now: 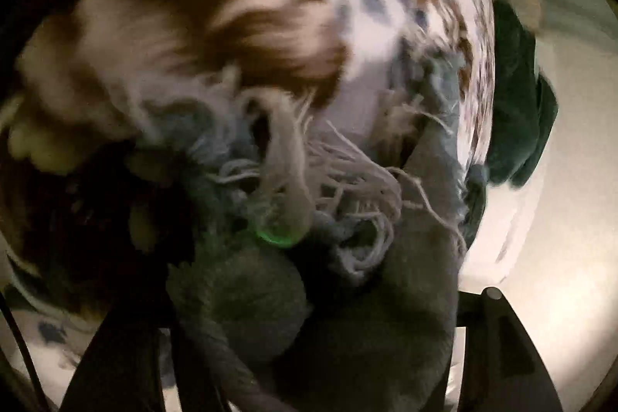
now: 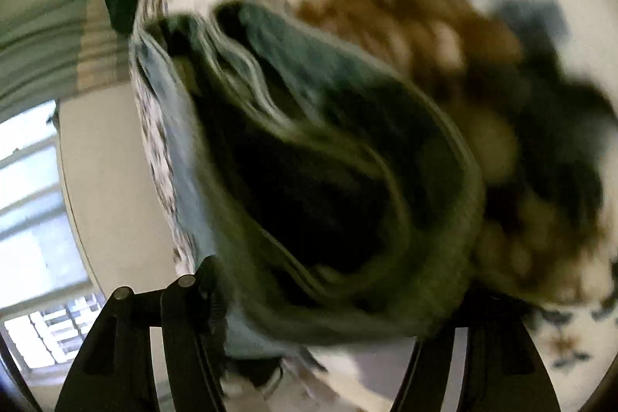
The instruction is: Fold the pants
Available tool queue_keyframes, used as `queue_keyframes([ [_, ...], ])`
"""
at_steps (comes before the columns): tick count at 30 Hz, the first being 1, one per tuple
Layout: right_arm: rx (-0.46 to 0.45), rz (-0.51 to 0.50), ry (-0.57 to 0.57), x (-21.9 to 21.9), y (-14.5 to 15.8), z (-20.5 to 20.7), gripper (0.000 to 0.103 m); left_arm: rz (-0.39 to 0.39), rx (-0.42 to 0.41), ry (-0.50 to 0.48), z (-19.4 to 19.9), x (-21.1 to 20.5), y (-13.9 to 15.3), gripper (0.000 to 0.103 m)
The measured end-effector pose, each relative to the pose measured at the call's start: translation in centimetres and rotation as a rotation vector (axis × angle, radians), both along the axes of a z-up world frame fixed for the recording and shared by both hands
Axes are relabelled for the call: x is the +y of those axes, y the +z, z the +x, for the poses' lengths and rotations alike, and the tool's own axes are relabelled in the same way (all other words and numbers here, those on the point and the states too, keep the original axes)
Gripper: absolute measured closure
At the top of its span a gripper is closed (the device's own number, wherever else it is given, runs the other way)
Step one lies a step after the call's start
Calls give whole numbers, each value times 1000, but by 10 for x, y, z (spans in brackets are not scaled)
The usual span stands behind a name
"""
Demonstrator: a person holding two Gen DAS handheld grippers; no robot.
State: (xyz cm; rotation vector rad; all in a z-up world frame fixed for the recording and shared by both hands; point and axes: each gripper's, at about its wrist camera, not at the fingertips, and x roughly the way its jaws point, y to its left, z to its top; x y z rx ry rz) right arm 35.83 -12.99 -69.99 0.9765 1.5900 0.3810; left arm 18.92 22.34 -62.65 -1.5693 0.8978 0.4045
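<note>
The pants are blue-grey jeans with frayed white threads (image 1: 340, 180). In the left wrist view they fill the space between my left gripper's fingers (image 1: 498, 342); the fabric bunches there and the gripper (image 1: 309, 354) is shut on it. In the right wrist view the jeans' waistband and folded layers (image 2: 328, 161) hang close to the lens. My right gripper (image 2: 309, 342) holds that fabric between its black fingers (image 2: 181, 334). Both views are blurred by motion.
A bedspread with brown and blue flowers (image 1: 270, 6) lies under the jeans and also shows in the right wrist view (image 2: 405, 18). A dark green garment (image 1: 517, 111) lies at its edge. A window (image 2: 34, 219) and pale wall are at left.
</note>
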Motion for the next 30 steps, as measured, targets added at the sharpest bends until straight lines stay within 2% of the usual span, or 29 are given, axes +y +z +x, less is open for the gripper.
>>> queue_keyframes([
  [1,-8,-20,-21,2,3,2,52,33,-5,-34,1,-3,3,73],
  [3,-3,-39,-37,4,9,1,56,62,3,-84,7,-3,12,79],
  [5,-5,-42,-46,4,19,1,62,91,6,-128,11,-1,27,80],
  [9,-33,-28,-84,4,62,2,66,152,-7,-223,34,-2,72,80],
  [14,-95,19,-154,-1,126,33,68,190,-100,-302,88,-1,143,80],
  [17,-156,36,-180,-17,168,80,68,202,-166,-335,156,0,175,80],
  [20,-233,33,-197,-35,210,136,68,182,-218,-375,231,-5,194,80],
  [24,-351,36,-257,-63,265,230,68,187,-318,-442,327,-22,233,80],
  [28,-459,23,-316,-88,295,314,69,220,-420,-501,437,-36,260,80],
  [30,-513,23,-342,-97,293,348,69,239,-461,-549,489,-45,257,80],
])
